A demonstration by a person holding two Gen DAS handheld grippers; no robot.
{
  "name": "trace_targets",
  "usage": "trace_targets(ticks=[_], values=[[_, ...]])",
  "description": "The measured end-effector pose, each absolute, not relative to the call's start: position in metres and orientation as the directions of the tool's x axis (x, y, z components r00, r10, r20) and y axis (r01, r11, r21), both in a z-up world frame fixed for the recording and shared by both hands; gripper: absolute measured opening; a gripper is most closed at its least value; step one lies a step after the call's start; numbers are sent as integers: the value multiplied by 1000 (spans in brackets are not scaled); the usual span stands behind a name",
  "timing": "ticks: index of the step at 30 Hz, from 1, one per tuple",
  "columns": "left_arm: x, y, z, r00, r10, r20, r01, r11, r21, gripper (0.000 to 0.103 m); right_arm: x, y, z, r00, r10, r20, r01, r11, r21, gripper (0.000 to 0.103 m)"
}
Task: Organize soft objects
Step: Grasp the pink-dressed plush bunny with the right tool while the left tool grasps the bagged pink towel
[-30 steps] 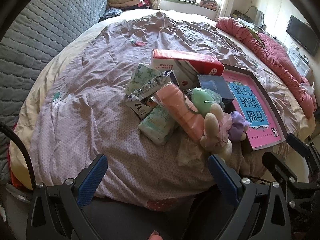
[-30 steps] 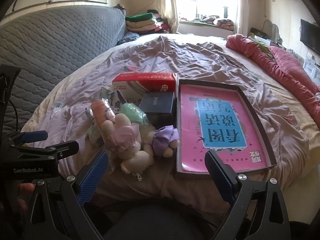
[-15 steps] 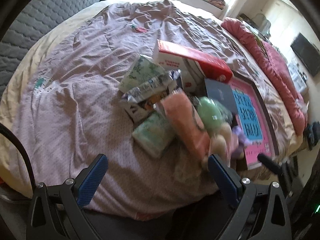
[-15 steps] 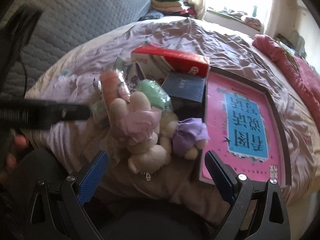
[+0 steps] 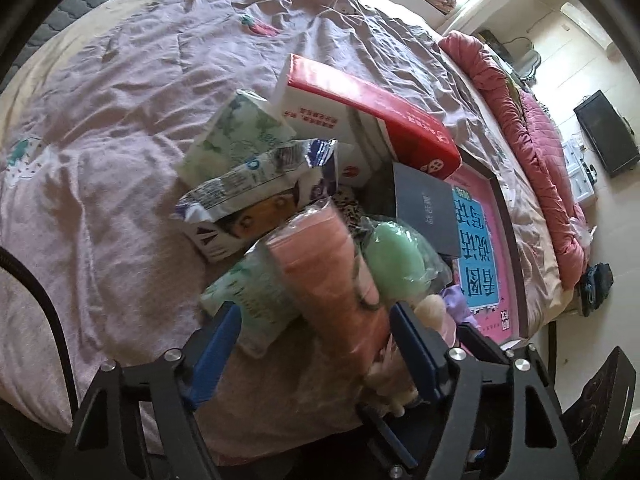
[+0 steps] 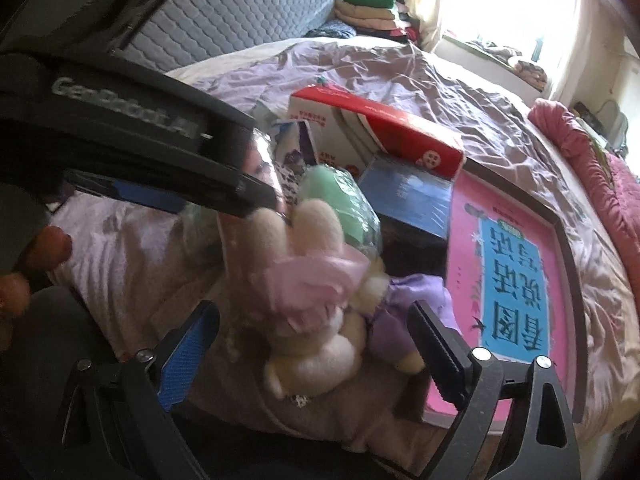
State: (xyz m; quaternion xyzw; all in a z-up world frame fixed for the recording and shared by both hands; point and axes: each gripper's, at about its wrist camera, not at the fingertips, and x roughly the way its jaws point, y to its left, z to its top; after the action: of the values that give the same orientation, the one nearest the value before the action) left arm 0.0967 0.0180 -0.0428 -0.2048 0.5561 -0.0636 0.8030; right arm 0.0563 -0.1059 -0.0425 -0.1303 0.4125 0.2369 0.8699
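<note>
A pile of soft things lies on the bed near its front edge. My left gripper (image 5: 316,332) is open, its jaws on either side of a pink roll in clear wrap (image 5: 332,280), beside a mint tissue pack (image 5: 256,300) and a green bagged sponge (image 5: 394,260). My right gripper (image 6: 316,336) is open around a cream plush bunny with a pink bow (image 6: 308,292); a second plush in purple (image 6: 400,316) lies beside it. The left gripper's body (image 6: 132,132) crosses the right wrist view above the bunny.
A red and white box (image 5: 360,108), a dark blue box (image 5: 424,208), a snack bag (image 5: 256,196) and a green patterned pack (image 5: 240,136) sit behind the pile. A pink framed book (image 6: 516,280) lies to the right. A red quilt (image 5: 532,136) runs along the far side.
Both grippers have moved forward and down to the pile. The left now straddles the pink roll, the right straddles the plush bunny. Both stay open.
</note>
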Motion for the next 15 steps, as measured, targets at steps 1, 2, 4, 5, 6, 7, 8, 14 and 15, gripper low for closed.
trace_targets(ticks=[1,2,4,5,6,7,8,14,15], values=[[98,18,-43,372,-330,-868,-125,909,-399,71,58,-106,-43,543,306,-782,-522,852,-29,90],[100,18,-44,369,-332,-868,-126,908,-401,69,60,-106,-44,539,312,-783,-525,851,-23,86],[102,18,-47,361,-338,-869,-131,904,-407,65,64,-106,-47,511,335,-792,-542,840,6,63],[104,17,-48,357,-341,-870,-135,902,-409,64,65,-104,-49,498,343,-796,-547,837,19,54],[105,18,-49,354,-342,-871,-138,901,-410,64,66,-104,-50,491,349,-798,-550,835,27,54],[106,18,-51,351,-347,-870,-142,898,-416,63,66,-104,-50,491,358,-794,-554,832,32,54],[107,18,-51,351,-352,-868,-145,895,-422,61,67,-104,-49,493,359,-793,-554,832,32,51],[112,14,-52,354,-392,-849,-121,881,-457,26,65,-116,-40,511,378,-772,-539,841,56,44],[112,13,-52,353,-401,-845,-116,878,-465,23,63,-118,-39,512,384,-768,-537,842,62,44]])
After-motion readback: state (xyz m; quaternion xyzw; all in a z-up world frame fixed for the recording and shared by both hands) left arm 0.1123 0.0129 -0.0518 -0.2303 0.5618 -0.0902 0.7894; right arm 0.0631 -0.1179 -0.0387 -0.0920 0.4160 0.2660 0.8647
